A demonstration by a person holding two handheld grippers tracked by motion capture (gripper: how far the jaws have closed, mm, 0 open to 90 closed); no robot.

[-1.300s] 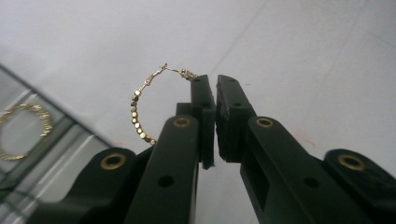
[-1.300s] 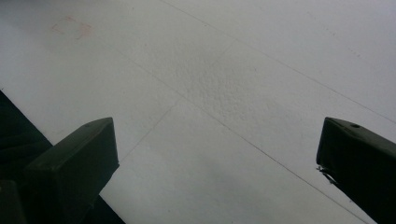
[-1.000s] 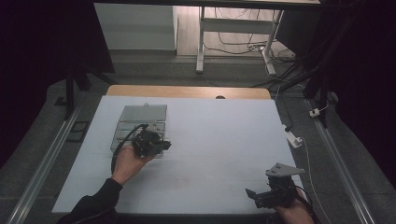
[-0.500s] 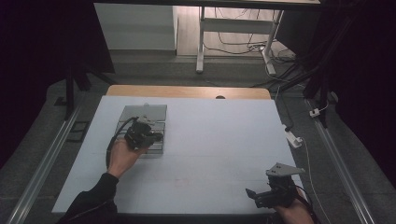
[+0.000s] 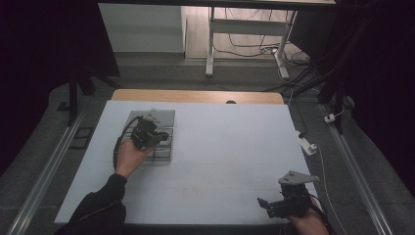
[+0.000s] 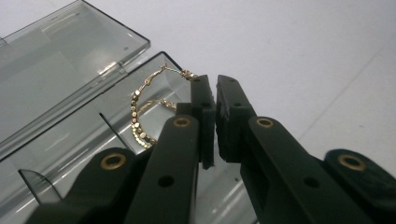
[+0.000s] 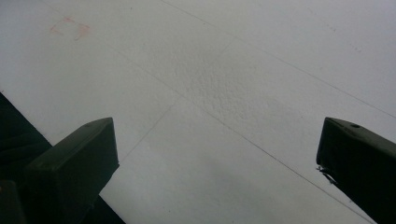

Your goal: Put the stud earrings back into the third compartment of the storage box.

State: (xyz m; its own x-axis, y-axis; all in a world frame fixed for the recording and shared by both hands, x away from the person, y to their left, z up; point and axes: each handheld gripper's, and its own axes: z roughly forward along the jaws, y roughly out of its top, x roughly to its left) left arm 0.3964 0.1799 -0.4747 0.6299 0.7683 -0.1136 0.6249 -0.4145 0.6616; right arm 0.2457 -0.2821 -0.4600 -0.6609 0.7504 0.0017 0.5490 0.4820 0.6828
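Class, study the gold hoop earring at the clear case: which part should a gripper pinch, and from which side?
Pinch the thin wire near the clasp at the top of the gold hoop earring, coming from above the open clear case. The left gripper already does this; the beaded arc hangs free below.

We see the box (image 5: pixel 161 132) on the table's (image 5: pixel 230 147) left half, its lid (image 6: pixel 60 60) lying open behind it, the earring (image 6: pixel 144 112) over a compartment, the right gripper (image 5: pixel 274 205) well apart near the front right corner.

Left gripper (image 5: pixel 155 135): held in left hand (image 5: pixel 128 156) at table's left, forearm extended, jaws pinched nearly together; right gripper (image 5: pixel 266 205): held low at near right edge, jaws spread wide.
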